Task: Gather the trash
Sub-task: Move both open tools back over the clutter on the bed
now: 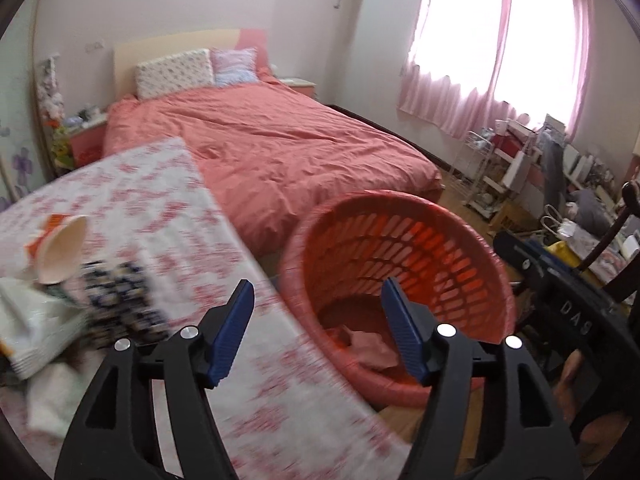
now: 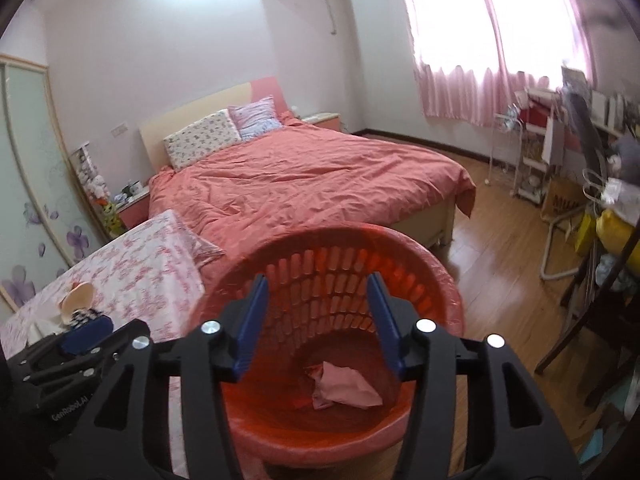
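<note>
A red slatted basket (image 1: 400,200) (image 2: 360,232) stands on the floor beside a table with a pink floral cloth (image 1: 160,208) (image 2: 140,264). Crumpled pink paper (image 1: 372,346) (image 2: 344,386) lies in the basket's bottom. On the table's left lie a tipped paper cup (image 1: 60,248) (image 2: 78,296), a dark patterned wrapper (image 1: 116,296) and a white packet (image 1: 32,328). My left gripper (image 1: 318,284) is open over the table edge and the basket's rim, nothing between its blue pads. My right gripper (image 2: 317,278) hangs open above the basket, holding nothing.
A bed with a coral cover (image 1: 280,148) (image 2: 312,176) fills the room behind the basket. Cluttered shelves and a rack (image 1: 520,160) stand under the pink curtains on the right. A dark chair (image 2: 600,312) stands close on the right, on the wooden floor (image 2: 500,264).
</note>
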